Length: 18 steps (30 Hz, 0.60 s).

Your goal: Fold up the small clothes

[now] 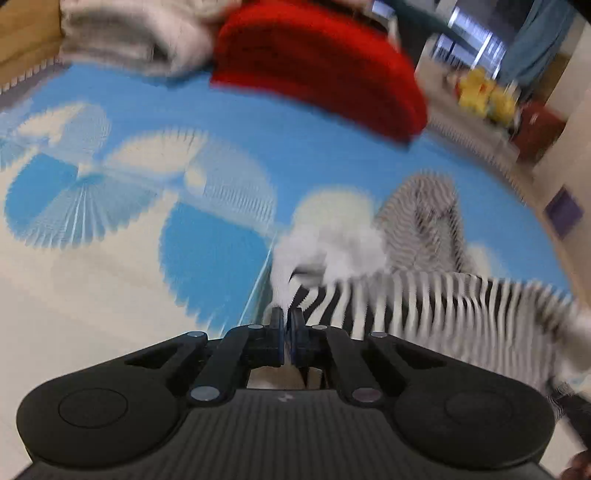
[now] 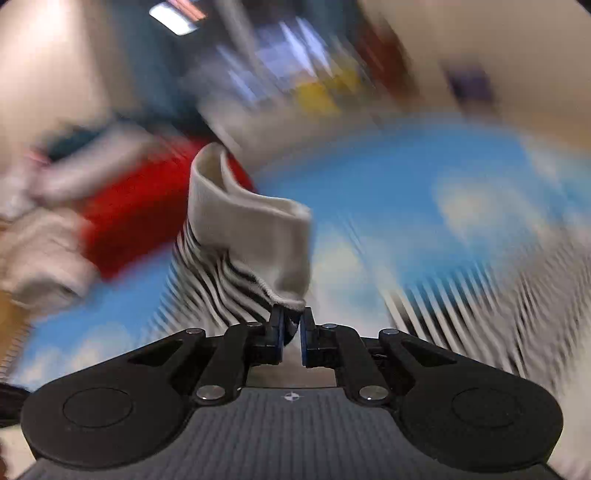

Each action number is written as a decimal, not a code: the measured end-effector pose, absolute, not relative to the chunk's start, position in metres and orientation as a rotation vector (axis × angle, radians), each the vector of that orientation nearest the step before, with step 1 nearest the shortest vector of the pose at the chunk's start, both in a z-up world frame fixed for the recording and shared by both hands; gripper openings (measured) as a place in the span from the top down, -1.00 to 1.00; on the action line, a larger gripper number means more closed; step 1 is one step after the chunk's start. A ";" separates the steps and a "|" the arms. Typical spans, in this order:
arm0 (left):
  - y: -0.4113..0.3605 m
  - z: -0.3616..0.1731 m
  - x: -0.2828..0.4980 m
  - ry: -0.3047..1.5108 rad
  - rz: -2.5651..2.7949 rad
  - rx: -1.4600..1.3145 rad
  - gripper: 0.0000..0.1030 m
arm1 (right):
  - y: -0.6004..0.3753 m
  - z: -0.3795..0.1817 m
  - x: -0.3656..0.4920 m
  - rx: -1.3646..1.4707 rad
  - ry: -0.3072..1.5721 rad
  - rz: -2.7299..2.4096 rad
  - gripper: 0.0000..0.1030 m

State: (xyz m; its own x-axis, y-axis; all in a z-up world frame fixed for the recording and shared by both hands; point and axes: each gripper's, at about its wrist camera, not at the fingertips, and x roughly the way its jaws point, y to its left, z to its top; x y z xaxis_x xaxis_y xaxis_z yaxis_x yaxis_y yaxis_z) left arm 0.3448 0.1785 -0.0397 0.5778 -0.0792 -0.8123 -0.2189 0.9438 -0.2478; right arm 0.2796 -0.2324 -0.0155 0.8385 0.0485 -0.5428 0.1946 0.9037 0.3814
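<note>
A black-and-white striped sock (image 1: 424, 299) with white toe and cuff hangs stretched between my two grippers above a blue-and-white cloud-patterned mat (image 1: 147, 206). My left gripper (image 1: 287, 317) is shut on the sock's white end (image 1: 325, 247). My right gripper (image 2: 291, 319) is shut on the other end, just below the grey-white ribbed cuff (image 2: 251, 225), which stands up in front of it. Both views are heavily motion-blurred.
A folded red garment (image 1: 317, 62) and a pale grey-white garment (image 1: 129, 33) lie at the mat's far edge; both show in the right wrist view, the red (image 2: 136, 214) and the pale one (image 2: 40, 251). Yellow toys (image 1: 484, 92) sit beyond the mat.
</note>
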 end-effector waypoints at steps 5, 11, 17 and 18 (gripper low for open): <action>0.184 -0.062 0.351 1.048 0.132 -0.385 0.71 | -0.251 -0.068 0.294 0.562 0.895 -0.137 0.68; 0.178 -0.046 0.346 0.990 0.087 -0.378 0.38 | -0.274 -0.068 0.305 0.617 0.885 -0.229 0.27; 0.191 -0.053 0.353 0.999 0.116 -0.432 0.38 | -0.278 -0.067 0.310 0.607 0.888 -0.220 0.92; 0.191 -0.053 0.353 0.992 0.105 -0.438 0.38 | -0.279 -0.057 0.306 0.621 0.832 -0.209 0.92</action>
State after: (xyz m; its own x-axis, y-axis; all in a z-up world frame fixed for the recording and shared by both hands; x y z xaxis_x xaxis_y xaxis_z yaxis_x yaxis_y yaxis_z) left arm 0.3531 0.1911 -0.0527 0.5502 -0.1112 -0.8276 -0.2822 0.9080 -0.3096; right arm 0.3063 -0.2789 -0.0572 0.6651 0.0632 -0.7441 0.4073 0.8045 0.4323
